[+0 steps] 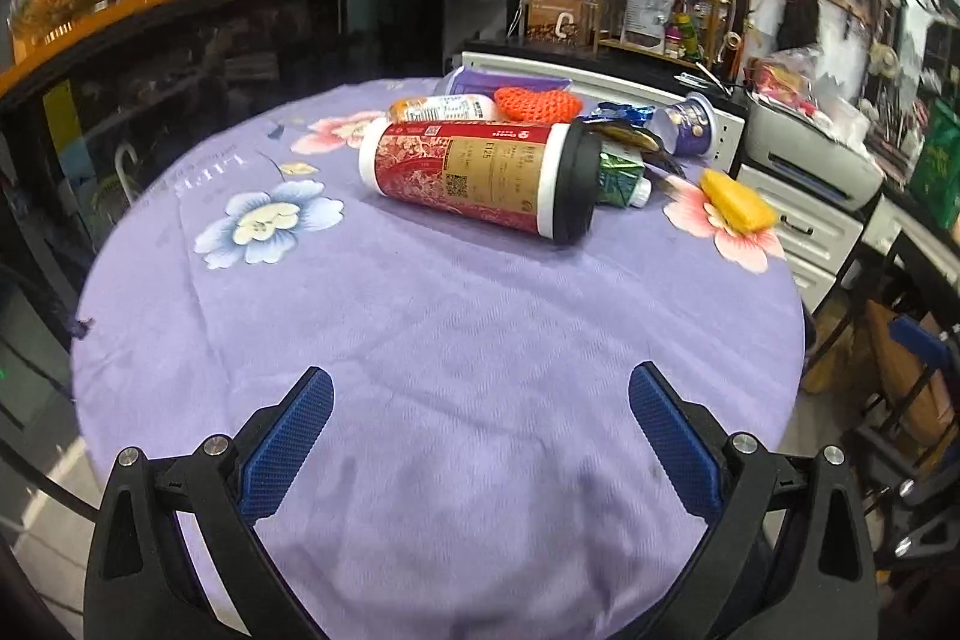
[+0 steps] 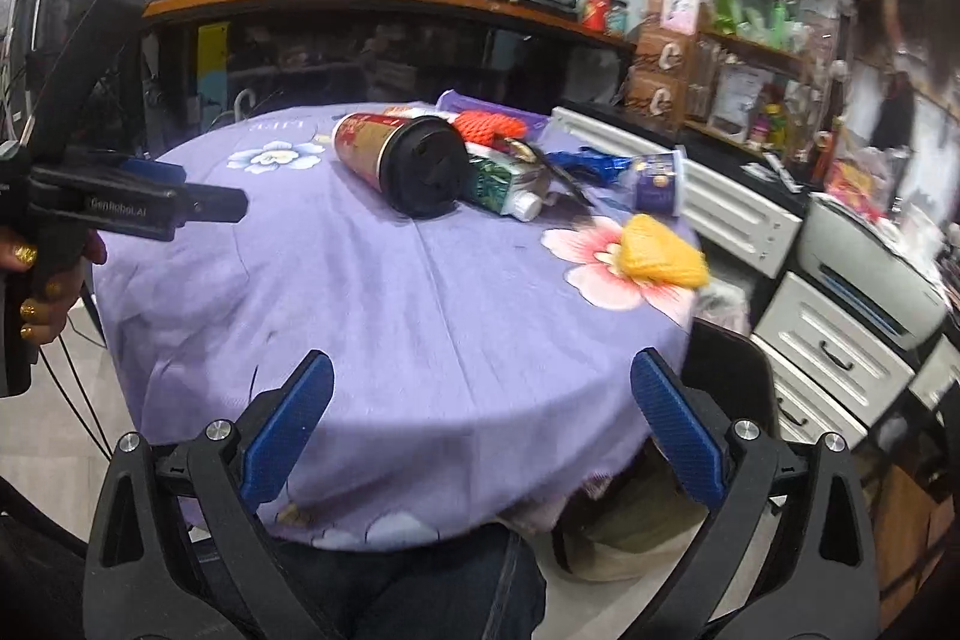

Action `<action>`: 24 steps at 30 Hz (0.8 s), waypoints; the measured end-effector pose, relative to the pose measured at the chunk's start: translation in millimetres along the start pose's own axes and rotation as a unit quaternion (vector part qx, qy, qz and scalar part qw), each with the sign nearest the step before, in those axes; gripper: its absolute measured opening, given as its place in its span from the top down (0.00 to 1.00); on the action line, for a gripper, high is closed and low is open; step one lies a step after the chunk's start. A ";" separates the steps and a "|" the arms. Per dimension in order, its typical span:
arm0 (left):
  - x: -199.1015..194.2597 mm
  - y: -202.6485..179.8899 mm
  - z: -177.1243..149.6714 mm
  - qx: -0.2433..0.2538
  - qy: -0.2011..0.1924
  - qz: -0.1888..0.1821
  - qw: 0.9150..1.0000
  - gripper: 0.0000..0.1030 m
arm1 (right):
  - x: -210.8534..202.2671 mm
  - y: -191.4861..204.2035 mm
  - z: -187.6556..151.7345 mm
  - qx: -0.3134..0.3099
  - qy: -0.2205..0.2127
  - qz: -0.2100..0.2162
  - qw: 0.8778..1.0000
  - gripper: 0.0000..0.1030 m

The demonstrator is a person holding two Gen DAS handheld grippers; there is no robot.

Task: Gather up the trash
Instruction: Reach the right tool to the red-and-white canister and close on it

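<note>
Nothing collected: red cup (image 1: 474, 175), wrappers (image 1: 618, 124) and tube (image 1: 624, 175) remain on bench (image 1: 420, 340); both grippers' fingers (image 1: 288, 442) spread wide, empty.

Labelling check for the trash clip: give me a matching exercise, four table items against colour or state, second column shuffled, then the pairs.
Items:
1. cup
2. knitted heart
3. yogurt pot
4. sponge-like block

Colour or state:
A. yellow, lying on a pink printed flower near the table edge
B. red with a black lid, lying on its side
C. orange, behind the red cup
D. purple, tipped over at the far right of the pile

Pairs: 1-B, 2-C, 3-D, 4-A
</note>
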State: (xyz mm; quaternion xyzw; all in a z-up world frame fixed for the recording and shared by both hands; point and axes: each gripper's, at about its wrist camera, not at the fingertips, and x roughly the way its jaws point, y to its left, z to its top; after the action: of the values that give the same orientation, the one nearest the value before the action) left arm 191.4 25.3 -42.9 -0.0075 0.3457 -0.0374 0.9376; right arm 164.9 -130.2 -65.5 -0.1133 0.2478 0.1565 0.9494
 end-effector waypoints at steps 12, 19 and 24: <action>6.2 47.8 44.1 0.003 -0.021 0.077 0.997 0.05 | 110.9 42.5 135.7 -0.132 0.058 0.093 0.985 0.05; 10.2 95.7 52.0 -0.027 -0.017 0.082 0.996 0.05 | 195.8 95.4 204.9 -0.230 0.130 0.101 0.959 0.07; 15.5 112.5 50.6 -0.034 -0.008 0.066 0.997 0.05 | 246.8 118.7 218.0 -0.300 0.199 0.081 0.929 0.14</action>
State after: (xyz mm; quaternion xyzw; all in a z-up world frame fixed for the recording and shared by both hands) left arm 243.3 135.8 -19.0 -0.0172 0.3390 0.0362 0.9399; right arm 422.3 102.9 -21.0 -0.4012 0.3812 0.2745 0.7864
